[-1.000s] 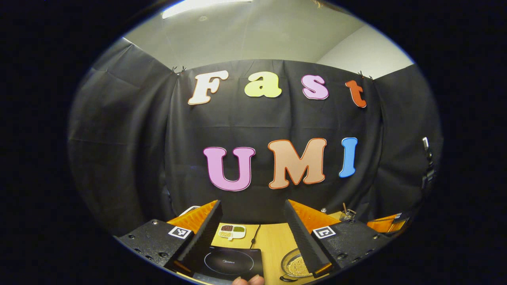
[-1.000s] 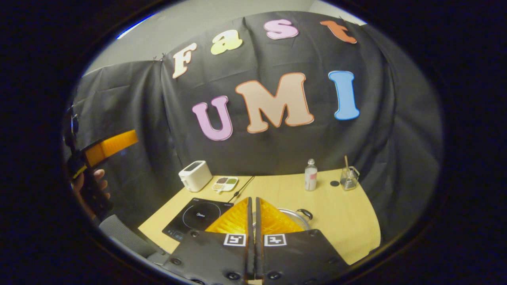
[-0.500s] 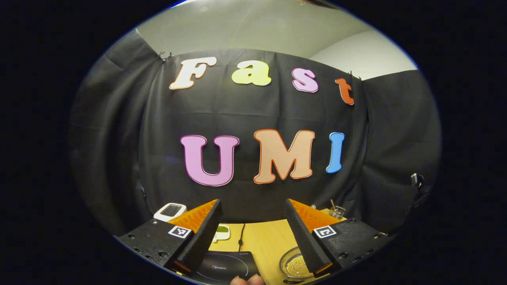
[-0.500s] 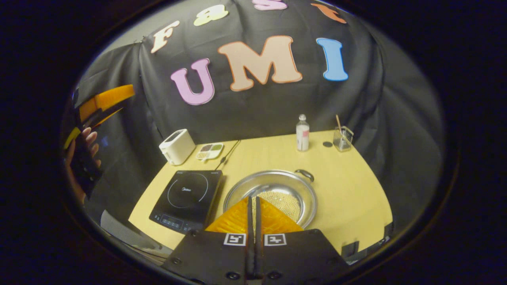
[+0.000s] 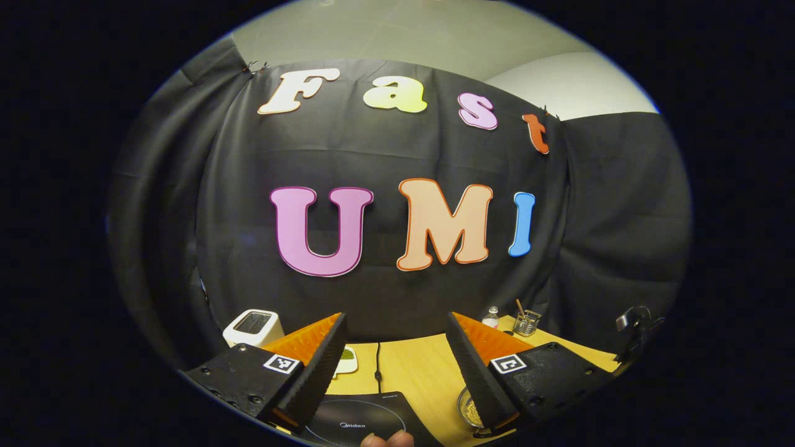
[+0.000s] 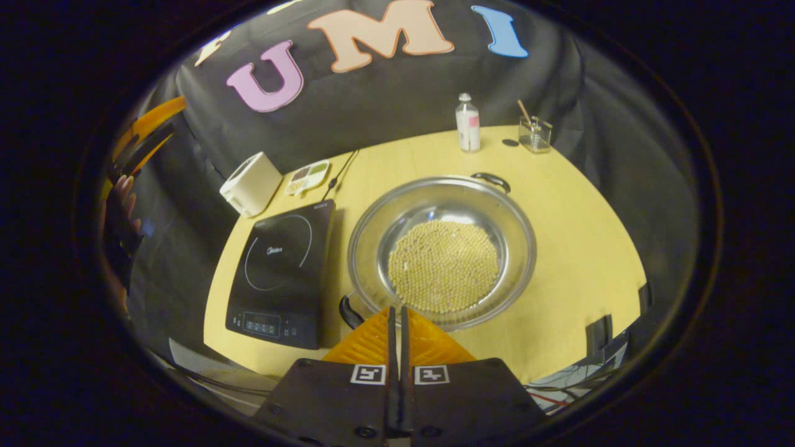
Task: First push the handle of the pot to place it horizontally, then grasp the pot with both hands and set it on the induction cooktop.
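Your right gripper (image 6: 395,313) has its jaws pressed together with nothing between them, while your left gripper (image 5: 394,347) has its jaws spread wide — nothing held there either. In the right gripper view, the pot (image 6: 442,248) sits on the wooden table (image 6: 577,248) just past your closed fingertips, its shallow steel bowl holding a bed of pale round grains. One dark handle (image 6: 490,180) sits at about 1 o'clock on the rim, the other (image 6: 349,312) at about 7 o'clock, just beside your fingertips. The induction cooktop (image 6: 279,273) lies at the pot's 9 o'clock, close alongside it, its top bare.

Around them: a white toaster (image 6: 250,184) at the cooktop's 11 o'clock, a small divided dish (image 6: 307,176) next to it, and a thin black cord (image 6: 340,171) running back toward the wall. At the far edge, around the pot's 12 to 1 o'clock, stand a small bottle (image 6: 467,123) and a glass holder (image 6: 535,133) with a stick in it, well apart from the pot.

Your left gripper and the hand (image 6: 121,205) holding it appear at 9 o'clock in the right gripper view, dim and partly cut off. In the left gripper view, the cooktop (image 5: 366,422) and pot rim (image 5: 469,410) are mostly hidden behind the fingers.
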`<action>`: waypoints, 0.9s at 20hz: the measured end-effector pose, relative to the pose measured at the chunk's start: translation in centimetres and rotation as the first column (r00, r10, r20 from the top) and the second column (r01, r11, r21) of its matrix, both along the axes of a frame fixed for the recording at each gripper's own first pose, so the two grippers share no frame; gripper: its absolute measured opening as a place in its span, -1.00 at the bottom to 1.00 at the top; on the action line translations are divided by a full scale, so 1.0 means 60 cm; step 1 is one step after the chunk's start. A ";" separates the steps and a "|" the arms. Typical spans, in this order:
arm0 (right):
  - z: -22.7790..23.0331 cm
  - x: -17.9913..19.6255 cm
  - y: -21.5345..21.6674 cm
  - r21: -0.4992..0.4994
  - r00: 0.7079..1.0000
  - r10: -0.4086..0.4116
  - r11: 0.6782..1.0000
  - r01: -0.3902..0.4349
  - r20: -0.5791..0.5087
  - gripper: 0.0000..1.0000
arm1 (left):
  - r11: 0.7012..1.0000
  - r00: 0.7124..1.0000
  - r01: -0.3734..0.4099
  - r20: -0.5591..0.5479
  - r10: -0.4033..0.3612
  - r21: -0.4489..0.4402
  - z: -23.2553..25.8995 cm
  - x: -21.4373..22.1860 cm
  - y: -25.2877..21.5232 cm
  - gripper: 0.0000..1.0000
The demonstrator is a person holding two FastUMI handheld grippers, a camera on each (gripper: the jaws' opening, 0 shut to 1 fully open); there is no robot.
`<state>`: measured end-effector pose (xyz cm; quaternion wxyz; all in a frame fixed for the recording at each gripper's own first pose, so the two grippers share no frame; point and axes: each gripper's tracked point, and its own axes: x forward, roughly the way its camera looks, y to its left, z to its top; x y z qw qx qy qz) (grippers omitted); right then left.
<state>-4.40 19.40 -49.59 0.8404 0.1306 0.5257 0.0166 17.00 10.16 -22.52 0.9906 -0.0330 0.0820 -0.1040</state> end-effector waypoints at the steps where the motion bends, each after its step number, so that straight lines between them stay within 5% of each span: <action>1: -0.011 -0.008 0.007 0.002 1.000 0.013 1.000 -0.013 -0.028 -0.94 | 1.000 1.000 -0.003 0.001 0.003 -0.008 -0.003 0.004 0.004 0.92; 6: -0.066 -0.039 0.025 -0.019 0.988 0.060 0.998 -0.063 -0.145 -0.94 | 1.000 0.999 -0.023 -0.027 0.023 -0.010 -0.029 0.006 0.029 0.92; 18: -0.127 -0.036 0.053 -0.082 0.975 0.113 0.988 -0.131 -0.193 -1.00 | 1.000 0.999 -0.030 -0.021 0.029 -0.003 -0.033 -0.002 0.057 0.92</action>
